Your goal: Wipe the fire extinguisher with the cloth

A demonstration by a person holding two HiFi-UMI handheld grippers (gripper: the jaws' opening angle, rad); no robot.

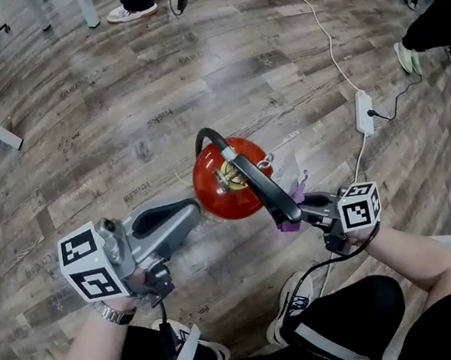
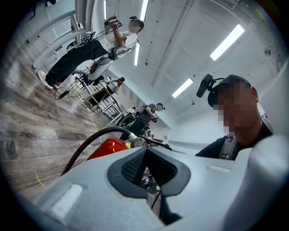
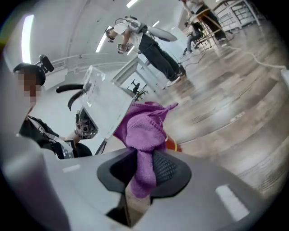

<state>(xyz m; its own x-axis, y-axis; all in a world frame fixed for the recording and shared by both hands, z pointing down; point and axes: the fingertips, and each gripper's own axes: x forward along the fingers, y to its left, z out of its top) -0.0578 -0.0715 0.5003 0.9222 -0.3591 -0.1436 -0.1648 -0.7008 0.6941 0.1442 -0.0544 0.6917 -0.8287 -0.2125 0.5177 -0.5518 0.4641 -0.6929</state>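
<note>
I read my right gripper (image 1: 294,212) as clamped on the purple knitted cloth (image 3: 143,131); in the right gripper view (image 3: 144,159) its jaws stand partly apart with a strip of the fabric pinched between the ribbed pads and the rest bunched above them. In the head view that cloth (image 1: 295,195) sits at the right side of the red fire extinguisher (image 1: 215,191), just beside the end of its black lever handle (image 1: 255,183); I cannot tell whether it touches. The extinguisher stands upright on the grey wood-plank floor (image 1: 117,107), its black hose (image 1: 203,138) arching over the top. My left gripper (image 1: 188,210) has its jaws pressed together with nothing between them (image 2: 145,151); its tip is right against the left side of the red body (image 2: 107,147).
</note>
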